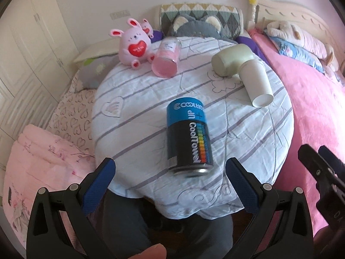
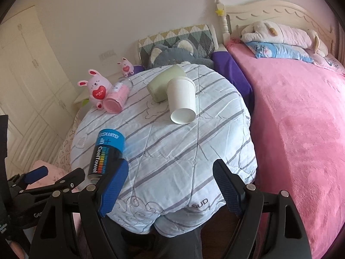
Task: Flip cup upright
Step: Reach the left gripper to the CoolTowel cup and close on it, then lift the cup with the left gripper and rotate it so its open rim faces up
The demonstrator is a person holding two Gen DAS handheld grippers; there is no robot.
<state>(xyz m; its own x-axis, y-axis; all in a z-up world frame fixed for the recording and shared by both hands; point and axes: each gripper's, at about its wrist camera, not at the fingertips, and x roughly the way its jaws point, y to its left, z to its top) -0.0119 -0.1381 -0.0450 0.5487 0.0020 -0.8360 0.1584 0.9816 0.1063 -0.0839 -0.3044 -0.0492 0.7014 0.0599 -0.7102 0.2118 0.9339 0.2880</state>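
Quilt (image 1: pixel 151 99) w/ cups lying; L tool (image 1: pixel 169 172) & R tool (image 2: pixel 170 176) wide apart, holding nothing.

Blue canister (image 1: pixel 188 138) between open hand-held gripper (image 1: pixel 170 169) fingers

I see a bedroom with a plain pale wall (image 2: pixel 129 10) behind everything. On my left stands a cream wardrobe (image 1: pixel 32 49) with panelled doors. To the right is a bed with a carved cream headboard (image 2: pixel 278 13) and a turned bedpost (image 2: pixel 223 21), covered by a pink blanket (image 2: pixel 301 118). A wall switch plate (image 1: pixel 119 14) sits low on the wall. Dark wooden floor (image 2: pixel 224 218) shows near the bottom. Light is soft and even, like daylight.
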